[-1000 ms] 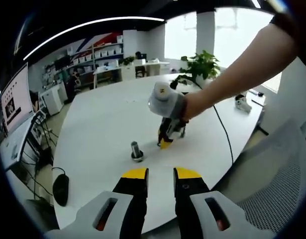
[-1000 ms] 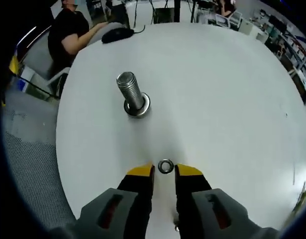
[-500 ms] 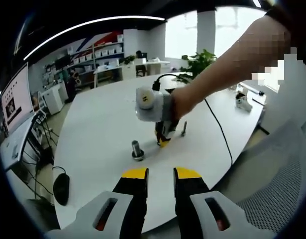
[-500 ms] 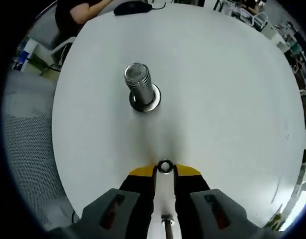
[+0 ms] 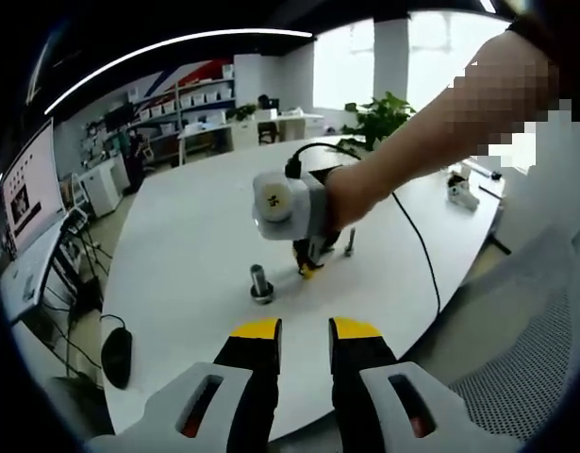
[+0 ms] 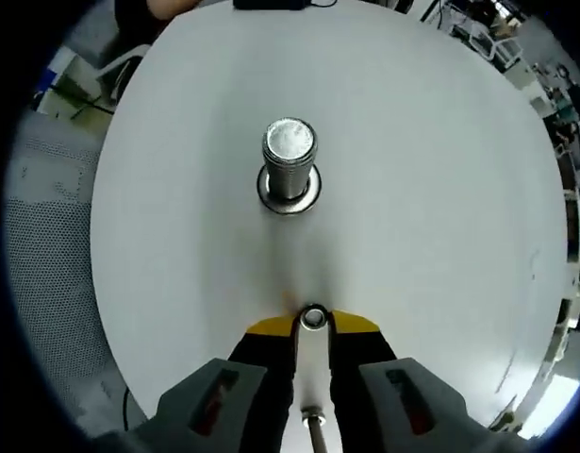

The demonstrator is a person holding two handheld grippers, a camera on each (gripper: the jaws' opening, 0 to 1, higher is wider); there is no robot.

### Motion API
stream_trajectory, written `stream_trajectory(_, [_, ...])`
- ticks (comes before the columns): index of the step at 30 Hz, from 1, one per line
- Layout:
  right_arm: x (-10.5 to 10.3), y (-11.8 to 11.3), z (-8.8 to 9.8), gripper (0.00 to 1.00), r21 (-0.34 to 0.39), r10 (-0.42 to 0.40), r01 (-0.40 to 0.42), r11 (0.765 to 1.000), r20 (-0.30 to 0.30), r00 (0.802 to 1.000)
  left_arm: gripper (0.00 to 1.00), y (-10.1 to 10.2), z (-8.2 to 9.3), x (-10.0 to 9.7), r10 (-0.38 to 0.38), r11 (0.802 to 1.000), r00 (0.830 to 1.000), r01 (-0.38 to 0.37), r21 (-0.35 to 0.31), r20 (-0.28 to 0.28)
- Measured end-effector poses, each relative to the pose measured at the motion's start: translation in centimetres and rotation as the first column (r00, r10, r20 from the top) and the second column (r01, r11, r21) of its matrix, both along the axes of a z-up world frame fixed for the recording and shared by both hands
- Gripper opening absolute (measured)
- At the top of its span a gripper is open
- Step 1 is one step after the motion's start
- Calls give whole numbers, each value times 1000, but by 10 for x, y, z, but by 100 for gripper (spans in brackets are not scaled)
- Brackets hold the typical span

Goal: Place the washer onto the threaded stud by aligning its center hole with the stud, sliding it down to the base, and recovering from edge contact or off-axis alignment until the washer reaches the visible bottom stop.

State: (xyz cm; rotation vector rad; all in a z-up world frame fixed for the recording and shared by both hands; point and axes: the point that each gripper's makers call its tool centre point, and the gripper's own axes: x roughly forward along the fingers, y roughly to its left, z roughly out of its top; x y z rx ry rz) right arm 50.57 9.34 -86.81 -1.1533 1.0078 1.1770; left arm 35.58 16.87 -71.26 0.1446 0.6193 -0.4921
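White table point(image 6: 440, 189); right tool point(image 6: 313, 326) grips washer point(image 6: 313, 317) near stud point(image 6: 289, 162).

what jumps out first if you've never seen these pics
The threaded stud standing upright mid-table, seen almost end-on in the right gripper view. Just short of it, the right gripper pinches the small washer between its yellow-tipped fingers. In the left gripper view, a person's arm reaches across the white table.

Bare table point(image 6: 440, 189) around upright stud point(image 6: 289, 160); nothing blocks approach.
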Motion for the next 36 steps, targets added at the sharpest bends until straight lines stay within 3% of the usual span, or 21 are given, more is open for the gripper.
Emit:
stream_trajectory(4, [0,-2,1,14,56,-10,9,998,13,1000,18,-1,0,0,-3,1000,1000,3,1,-2])
stream_trajectory(13, [-15,-10,2,14,120,-111,118,986,-60,992,18,-3,-3,-2,-14,1000,1000,14,13,-12])
stream_trajectory(15, [-15,-11,8,14,134,-96,100,986,-42,995,18,-4,-4,-2,-20,1000,1000,20,19,-15])
stream_trajectory(18, [-13,-6,22,14,201,-167,180,963,-82,983,18,-4,-4,-2,-23,999,1000,23,24,-17])
stream_trajectory(36, [7,-46,77,14,265,-228,235,935,-59,972,18,-2,-3,-2,-10,999,1000,10,35,-7])
